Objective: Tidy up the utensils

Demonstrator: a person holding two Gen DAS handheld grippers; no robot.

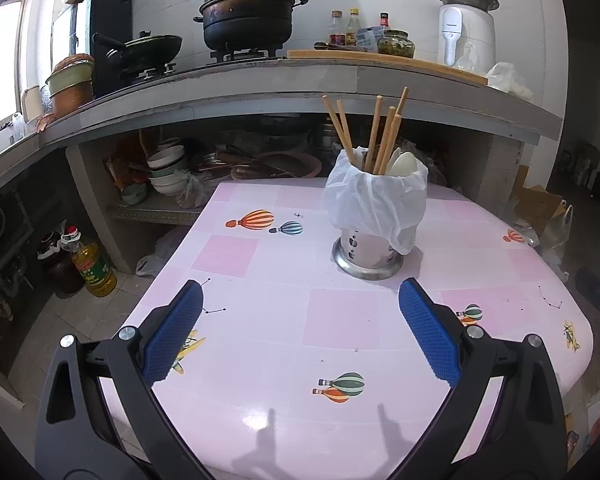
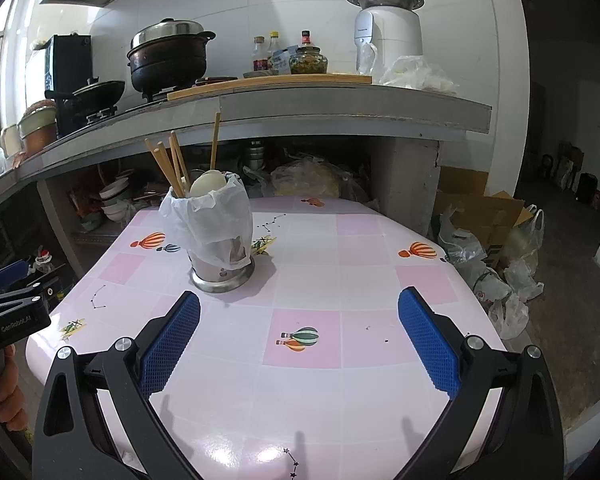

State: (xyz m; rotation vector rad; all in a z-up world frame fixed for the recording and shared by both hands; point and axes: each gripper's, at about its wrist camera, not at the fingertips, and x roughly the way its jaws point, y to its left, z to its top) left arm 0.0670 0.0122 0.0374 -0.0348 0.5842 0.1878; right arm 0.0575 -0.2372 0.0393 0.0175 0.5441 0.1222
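A steel utensil holder [image 1: 367, 256] [image 2: 222, 272] lined with a white plastic bag [image 1: 376, 196] [image 2: 210, 220] stands on the pink table [image 1: 260, 320] [image 2: 320, 380]. Several wooden chopsticks [image 1: 380, 136] [image 2: 176, 164] and a white spoon [image 1: 404, 164] [image 2: 208, 184] stick out of it. My left gripper [image 1: 301, 292] hovers open over the table, short of the holder, with nothing between its blue pads [image 1: 172, 332]. My right gripper [image 2: 299, 300] is open too, empty, with the holder ahead to its left. The left gripper's body [image 2: 12, 312] shows at the right wrist view's left edge.
Behind the table runs a kitchen counter [image 1: 260, 76] [image 2: 300, 100] with pots, a wok, bottles and a white appliance. Bowls and pans fill the shelf [image 1: 172, 184] under it. An oil bottle [image 1: 94, 268] stands on the floor at left; plastic bags and a cardboard box [image 2: 496, 240] lie at right.
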